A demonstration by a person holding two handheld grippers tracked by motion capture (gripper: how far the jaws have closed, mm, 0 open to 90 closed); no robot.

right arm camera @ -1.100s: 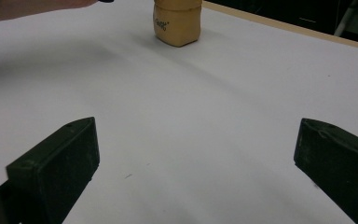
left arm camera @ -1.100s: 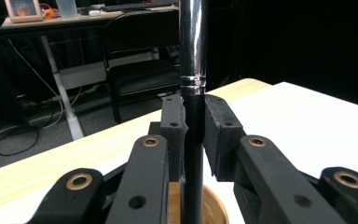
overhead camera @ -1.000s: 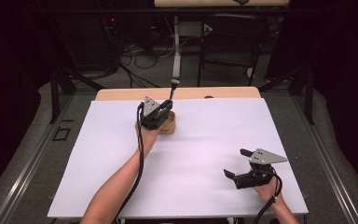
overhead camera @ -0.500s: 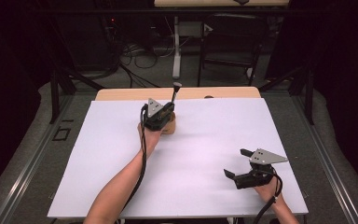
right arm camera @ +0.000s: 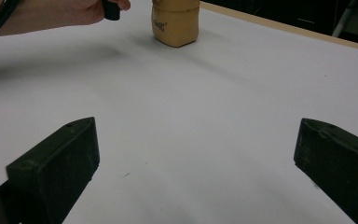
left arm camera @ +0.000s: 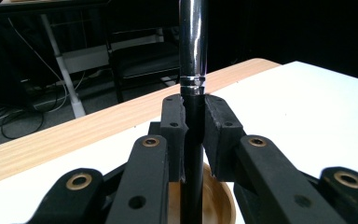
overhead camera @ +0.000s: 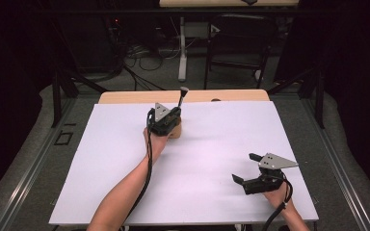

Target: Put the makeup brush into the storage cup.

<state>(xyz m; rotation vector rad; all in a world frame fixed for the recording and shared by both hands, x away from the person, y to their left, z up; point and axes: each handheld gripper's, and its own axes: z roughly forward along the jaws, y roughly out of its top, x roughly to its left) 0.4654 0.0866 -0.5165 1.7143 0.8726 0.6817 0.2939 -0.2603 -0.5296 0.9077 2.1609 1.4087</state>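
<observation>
1. Two hand-held grippers are over the white-covered table, one in each of the person's hands.
2. Left hand-held gripper: its black jaws are closed tight on a slim rod with a black lower shaft and a polished chrome upper part. The pads press on the black shaft from both sides, just under a bright metal ring.
3. In the left gripper view the rod stands upright between the pads and runs down into the open mouth of a small tan, wood-coloured pot right beneath the jaws.
4. In the high view the left hand-held gripper sits over that pot near the far edge of the table, left of its middle, and the rod's upper end sticks up and leans slightly toward the far side.
5. Right hand-held gripper: its jaws stand wide apart with nothing between them, only bare white table surface. It is near the table's near right corner, well apart from the pot.
6. In the right gripper view the tan pot stands upright on the table far ahead, with the person's left hand just beside it.
</observation>
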